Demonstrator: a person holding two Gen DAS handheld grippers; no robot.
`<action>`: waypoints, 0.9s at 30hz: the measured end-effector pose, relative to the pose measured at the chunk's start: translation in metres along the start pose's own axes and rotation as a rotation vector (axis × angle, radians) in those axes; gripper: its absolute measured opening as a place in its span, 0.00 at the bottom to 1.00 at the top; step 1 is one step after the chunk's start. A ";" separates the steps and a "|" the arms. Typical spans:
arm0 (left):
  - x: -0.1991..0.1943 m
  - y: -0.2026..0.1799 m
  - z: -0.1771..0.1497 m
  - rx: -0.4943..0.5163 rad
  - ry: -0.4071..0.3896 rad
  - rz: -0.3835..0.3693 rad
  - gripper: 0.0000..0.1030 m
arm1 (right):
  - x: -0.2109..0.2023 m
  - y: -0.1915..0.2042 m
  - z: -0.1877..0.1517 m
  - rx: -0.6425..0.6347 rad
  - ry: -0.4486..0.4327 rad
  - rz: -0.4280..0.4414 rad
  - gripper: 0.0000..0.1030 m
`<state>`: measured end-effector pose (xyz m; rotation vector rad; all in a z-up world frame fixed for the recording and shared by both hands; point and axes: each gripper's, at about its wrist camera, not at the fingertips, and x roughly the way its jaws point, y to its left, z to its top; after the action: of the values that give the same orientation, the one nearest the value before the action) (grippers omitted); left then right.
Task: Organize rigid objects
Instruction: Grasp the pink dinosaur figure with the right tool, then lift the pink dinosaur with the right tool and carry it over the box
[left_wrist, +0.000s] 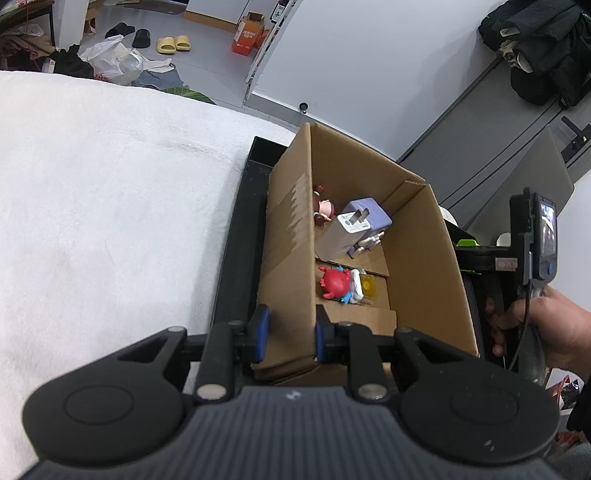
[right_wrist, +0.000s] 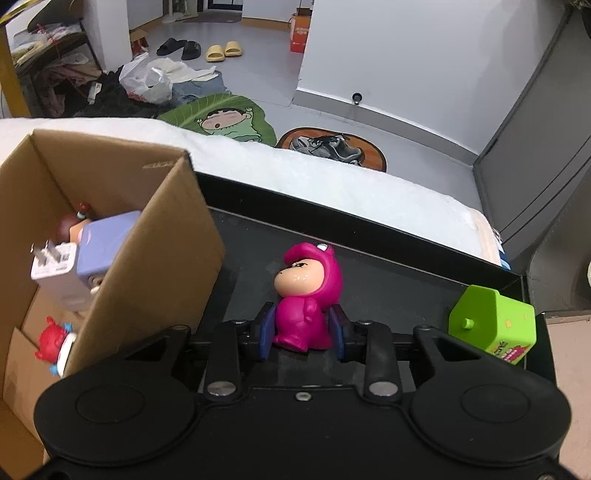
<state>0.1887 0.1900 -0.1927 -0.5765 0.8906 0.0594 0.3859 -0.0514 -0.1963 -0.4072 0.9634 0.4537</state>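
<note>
The left gripper (left_wrist: 289, 334) pinches the cardboard box (left_wrist: 417, 258) wall, probably steadying it. The right gripper (right_wrist: 303, 330) clamps the pink figurine (right_wrist: 306, 295) standing on the black tray (right_wrist: 388, 284), likely bound for the box.

You have the brown cardboard box (right_wrist: 155, 258) standing at the left end of the black tray (right_wrist: 388, 266), which lies on the white towel-covered surface (left_wrist: 92, 203). In the box, the white plug charger (left_wrist: 341, 236) leans on the lilac block figure (left_wrist: 369, 216) toward the far end, the small brown-haired doll (left_wrist: 323, 208) sits behind them at the left wall, and the red crab toy (left_wrist: 334, 282) lies nearer you. On the tray's open floor right of the box, the magenta dinosaur-suit figurine (right_wrist: 304, 295) stands upright toward the near edge, with the green house-shaped toy block (right_wrist: 493, 326) well apart at the near right corner.
</note>
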 end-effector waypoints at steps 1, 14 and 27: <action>0.000 0.000 0.000 -0.001 0.000 0.000 0.21 | -0.001 0.000 0.000 0.000 0.000 -0.003 0.29; 0.000 0.000 0.000 0.000 0.000 0.000 0.21 | -0.035 0.004 -0.020 -0.026 -0.008 -0.019 0.29; 0.000 0.000 0.000 0.001 0.000 0.000 0.21 | -0.076 0.011 -0.033 -0.066 -0.042 -0.033 0.29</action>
<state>0.1884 0.1903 -0.1927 -0.5754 0.8904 0.0595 0.3197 -0.0734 -0.1504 -0.4709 0.9011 0.4636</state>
